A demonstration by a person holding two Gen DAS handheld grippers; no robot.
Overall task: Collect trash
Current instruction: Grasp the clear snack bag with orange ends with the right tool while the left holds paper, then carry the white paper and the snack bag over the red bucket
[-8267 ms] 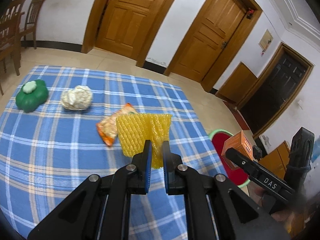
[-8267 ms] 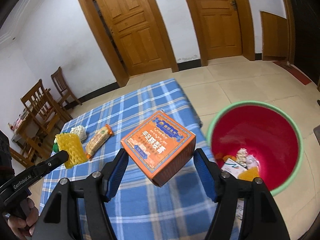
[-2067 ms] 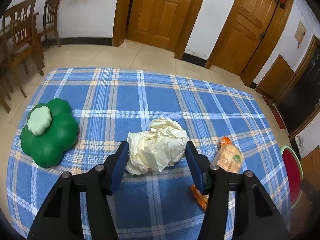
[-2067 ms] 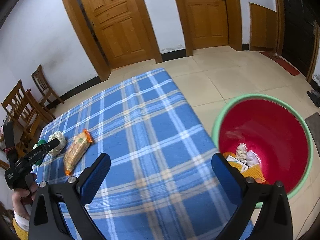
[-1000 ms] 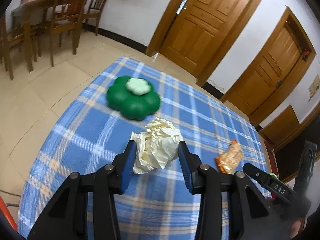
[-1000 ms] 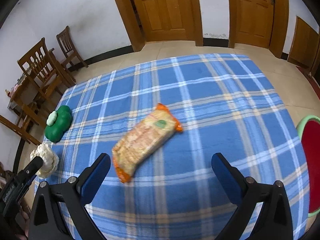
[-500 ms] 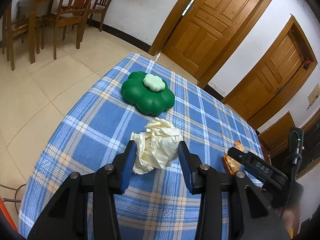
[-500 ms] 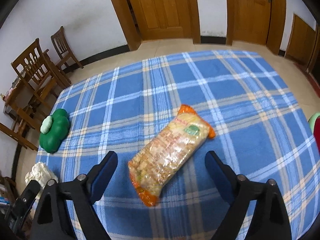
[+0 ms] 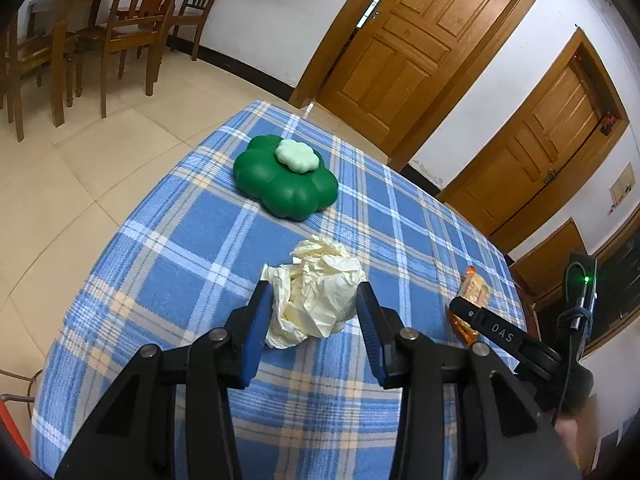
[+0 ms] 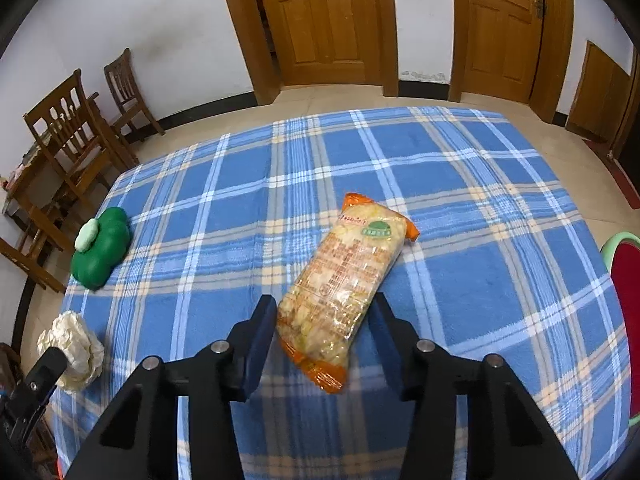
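A crumpled cream paper ball (image 9: 320, 284) sits between the blue pads of my left gripper (image 9: 313, 300), which is shut on it just over the blue plaid tablecloth (image 9: 180, 248). In the right wrist view an orange-ended snack packet (image 10: 344, 280) lies on the cloth. Its near half is between the jaws of my right gripper (image 10: 322, 312). Those jaws are closing, and both pads touch the packet's long edges. The left wrist view shows the same packet (image 9: 474, 292) at the right, under one of the right gripper's fingers (image 9: 492, 328). The paper ball (image 10: 68, 344) shows at the far left of the right wrist view.
A green flower-shaped thing (image 9: 286, 184) (image 10: 102, 248) rests near the table's far left corner. A red bin with a green rim (image 10: 622, 248) stands on the floor past the table's right edge. Wooden chairs (image 9: 132, 20) (image 10: 76, 136) stand off to the left, and doors line the far wall.
The right gripper's jaws have come in from wide open to the sides of the snack packet, and the packet now lies nearer the camera. The left gripper still holds the paper ball.
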